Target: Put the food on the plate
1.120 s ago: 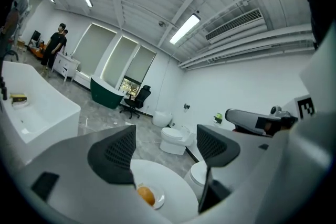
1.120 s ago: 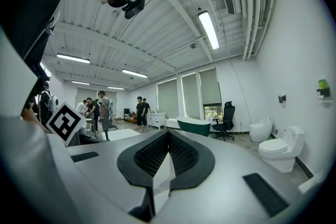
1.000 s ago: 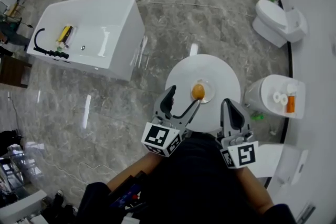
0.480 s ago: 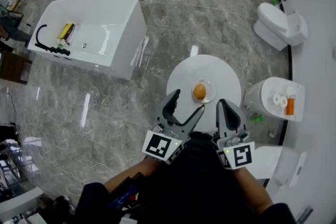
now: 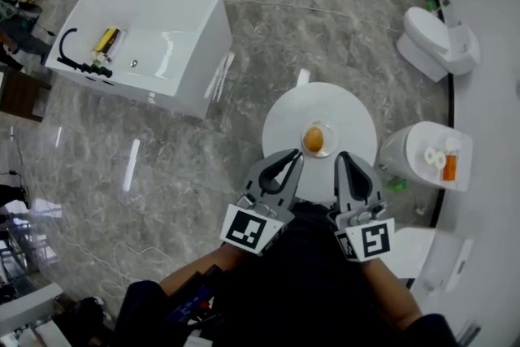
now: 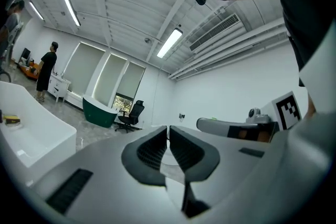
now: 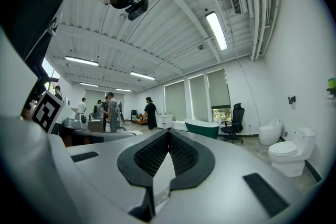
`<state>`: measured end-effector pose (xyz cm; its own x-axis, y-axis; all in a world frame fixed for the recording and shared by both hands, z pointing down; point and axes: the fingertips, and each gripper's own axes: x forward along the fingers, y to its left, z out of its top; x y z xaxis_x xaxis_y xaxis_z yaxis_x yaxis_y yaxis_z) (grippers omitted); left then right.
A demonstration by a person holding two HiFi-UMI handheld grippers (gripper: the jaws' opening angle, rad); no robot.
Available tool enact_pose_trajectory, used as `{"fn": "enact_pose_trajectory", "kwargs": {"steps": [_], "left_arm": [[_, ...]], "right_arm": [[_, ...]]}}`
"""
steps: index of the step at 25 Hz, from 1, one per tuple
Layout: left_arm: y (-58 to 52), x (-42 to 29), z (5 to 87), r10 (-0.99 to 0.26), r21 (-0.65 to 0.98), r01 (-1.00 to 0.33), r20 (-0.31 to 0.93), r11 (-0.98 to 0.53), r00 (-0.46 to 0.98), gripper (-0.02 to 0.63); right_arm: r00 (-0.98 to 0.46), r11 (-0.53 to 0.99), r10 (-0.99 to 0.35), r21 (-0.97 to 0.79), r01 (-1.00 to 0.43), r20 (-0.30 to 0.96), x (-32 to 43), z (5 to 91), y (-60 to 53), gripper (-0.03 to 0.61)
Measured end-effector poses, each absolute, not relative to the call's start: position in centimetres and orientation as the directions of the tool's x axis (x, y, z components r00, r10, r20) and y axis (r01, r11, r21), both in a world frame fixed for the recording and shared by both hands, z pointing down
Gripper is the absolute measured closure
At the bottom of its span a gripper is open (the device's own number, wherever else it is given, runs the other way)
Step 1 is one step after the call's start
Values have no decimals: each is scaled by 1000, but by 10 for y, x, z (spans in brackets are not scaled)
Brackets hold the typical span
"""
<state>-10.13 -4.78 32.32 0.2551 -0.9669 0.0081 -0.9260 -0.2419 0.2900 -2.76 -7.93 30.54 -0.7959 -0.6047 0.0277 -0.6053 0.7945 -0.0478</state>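
So your left gripper (image 5: pixel 294 159) is closing its fingers. They're almost pressed together, with just a thin slit left at the tips and nothing in between. Your right gripper (image 5: pixel 344 160) has its fingers pressed together at the tips too, and it isn't holding anything either.

The food (image 5: pixel 314 140) is a roundish orange-brown lump, and I can't tell what it is exactly. It's already sitting on the plate (image 5: pixel 328 149), which looks like a clear one, on the round white bench (image 5: pixel 341 106). Relative to your fingers, it's just ahead of the left tips and a touch to their right. From the right tips it's ahead and off to the left. So it's basically beyond the gap between the two grippers, and neither set of fingers is touching it or the plate.

Both grippers are side by side at the near edge of the bench, close to your body, with the marker cubes facing up. The white bathtub (image 5: pixel 146 45) is well off to the left of the left fingers. A toilet (image 5: pixel 435 32) sits far ahead and to the right of the right ones.
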Motion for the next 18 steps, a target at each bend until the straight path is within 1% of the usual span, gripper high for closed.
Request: {"fn": "enact_pose_trajectory", "kwargs": {"steps": [2, 12, 15, 18], "left_arm": [[-47, -103, 324, -968, 283, -929, 8, -240, 253, 612], [-52, -102, 328, -961, 268, -928, 28, -258, 275, 612], [-51, -102, 328, -959, 269, -927, 29, -263, 280, 612], [-49, -105, 328, -960, 269, -927, 28, -260, 278, 612]], "right_arm": [[-800, 798, -600, -47, -600, 26, -30, 306, -78, 572], [-793, 792, -609, -42, -609, 15, -32, 305, -80, 572], [-796, 794, -606, -66, -604, -8, -32, 302, -78, 572], [-806, 806, -592, -48, -590, -20, -39, 299, -72, 572]]}}
